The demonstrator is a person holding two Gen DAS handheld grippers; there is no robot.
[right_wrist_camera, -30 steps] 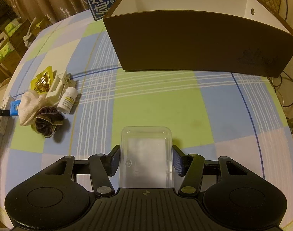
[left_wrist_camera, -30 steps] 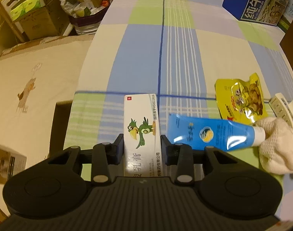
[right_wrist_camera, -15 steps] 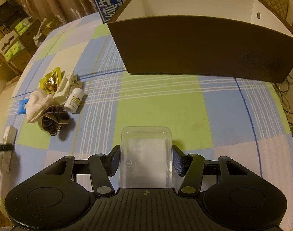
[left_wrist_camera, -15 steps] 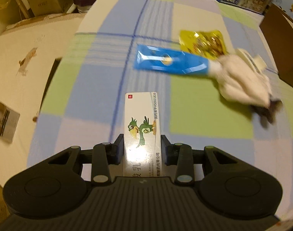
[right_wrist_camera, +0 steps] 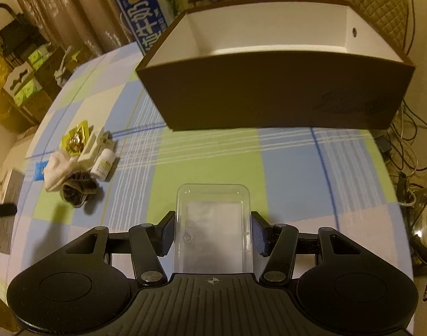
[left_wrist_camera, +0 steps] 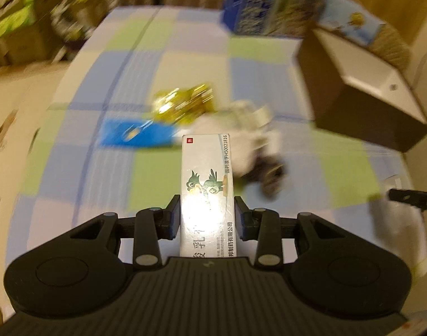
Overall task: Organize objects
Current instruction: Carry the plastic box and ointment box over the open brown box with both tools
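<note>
My left gripper (left_wrist_camera: 207, 216) is shut on a white medicine box (left_wrist_camera: 206, 179) with a green bird print, held above the checked tablecloth (left_wrist_camera: 168, 67). My right gripper (right_wrist_camera: 213, 233) is shut on a clear plastic container (right_wrist_camera: 213, 224), held above the cloth. A large brown box (right_wrist_camera: 269, 95) with a white inside stands open ahead of the right gripper; the same brown box (left_wrist_camera: 362, 103) sits far right in the left wrist view. The left gripper's tip (right_wrist_camera: 2, 210) and the medicine box (right_wrist_camera: 9, 193) show at the left edge of the right wrist view.
A heap lies on the cloth: a yellow snack packet (right_wrist_camera: 76, 138), a blue tube (left_wrist_camera: 137, 134), a white sock (right_wrist_camera: 58, 173), a dark scrunchie (right_wrist_camera: 77, 190), a small white bottle (right_wrist_camera: 103, 163) and a cream clip (right_wrist_camera: 94, 145). Milk cartons (right_wrist_camera: 146, 30) stand behind the brown box.
The left gripper has lifted the medicine box off the cloth and swung right toward the brown box. The right gripper has risen with the clear container and now sees into the brown box.
</note>
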